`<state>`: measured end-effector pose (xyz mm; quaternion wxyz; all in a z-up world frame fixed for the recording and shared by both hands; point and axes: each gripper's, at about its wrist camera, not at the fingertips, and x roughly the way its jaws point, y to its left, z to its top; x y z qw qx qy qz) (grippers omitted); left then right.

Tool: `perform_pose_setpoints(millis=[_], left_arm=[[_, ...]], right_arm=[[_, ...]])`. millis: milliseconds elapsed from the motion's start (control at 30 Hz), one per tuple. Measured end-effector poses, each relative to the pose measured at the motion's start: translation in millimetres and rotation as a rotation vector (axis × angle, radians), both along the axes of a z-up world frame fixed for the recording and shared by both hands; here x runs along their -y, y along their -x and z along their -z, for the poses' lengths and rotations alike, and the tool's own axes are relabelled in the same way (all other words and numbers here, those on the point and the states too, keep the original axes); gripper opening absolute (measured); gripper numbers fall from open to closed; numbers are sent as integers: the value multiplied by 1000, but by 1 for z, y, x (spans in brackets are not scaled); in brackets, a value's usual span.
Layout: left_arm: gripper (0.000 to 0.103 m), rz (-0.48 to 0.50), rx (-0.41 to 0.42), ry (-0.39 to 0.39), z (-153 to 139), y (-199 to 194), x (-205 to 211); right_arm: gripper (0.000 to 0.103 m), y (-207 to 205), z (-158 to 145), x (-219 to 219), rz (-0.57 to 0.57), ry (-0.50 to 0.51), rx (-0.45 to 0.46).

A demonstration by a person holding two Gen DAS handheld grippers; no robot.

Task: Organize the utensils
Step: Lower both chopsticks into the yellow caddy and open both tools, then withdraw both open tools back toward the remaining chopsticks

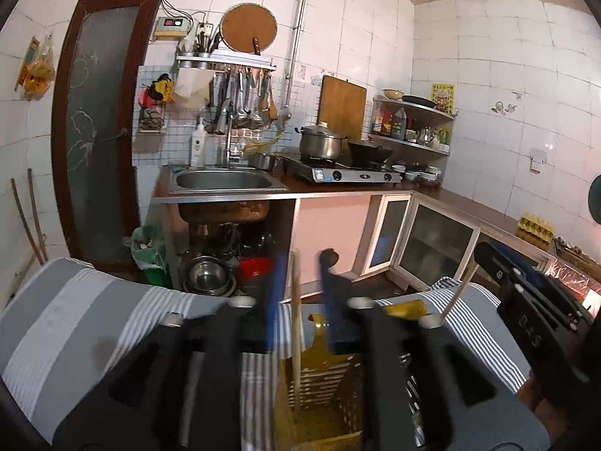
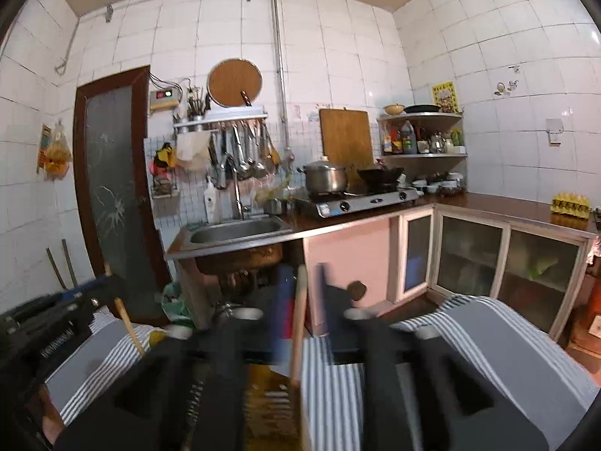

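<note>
Your left claw (image 1: 300, 293) stands spread, a wooden chopstick (image 1: 296, 338) upright between its blurred fingers — whether they press it, you cannot tell. Below sits the yellow utensil basket (image 1: 323, 383) on the striped cloth (image 1: 94, 319). Only the right view shows the right claw (image 2: 304, 300) spread round its own stick (image 2: 298, 334).

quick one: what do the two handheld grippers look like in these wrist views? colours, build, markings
Both match: the left gripper and the right gripper have chunky matte black bodies with rounded cut-outs, silvery round fasteners on top, and long jaws, one showing a blue face. Seen from the left wrist view, the right one has white lettering on its black side, too blurred to read. No cables or sleeves in view.
</note>
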<state>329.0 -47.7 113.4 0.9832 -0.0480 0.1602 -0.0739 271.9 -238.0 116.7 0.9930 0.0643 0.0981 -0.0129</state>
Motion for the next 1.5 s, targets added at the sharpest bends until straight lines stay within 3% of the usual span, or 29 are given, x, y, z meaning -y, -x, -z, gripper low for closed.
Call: perform_pose_setpoints(millis=[33,133,300,500,600,833,1133,1500], left_arm=[[58,-7,9,2,-6,8,-5],[81,-35,31,-7,-23,32,-19],[98,-46,-5,-22,-29,68,-41],[98,-32,-117,-28,-5,105,-60],[98,-29,-198,-45,18,118,-64],[98,-49,-295,-88,72,136,-63],[98,-29,-469,-114,137,124,-61],[98,-35,-565,-123,164,110,-59]], right_arm=[[68,4,-4,3,9,-8,0],[68,26,-17,15,42,-9,-28],[74,65,-20,31,78,-7,-135],[75,115,12,38,93,-5,-230],[75,134,32,36,93,-9,-276],[75,157,85,21,67,-1,-409],[75,156,149,7,67,23,-567],[75,139,165,3,70,5,-638]])
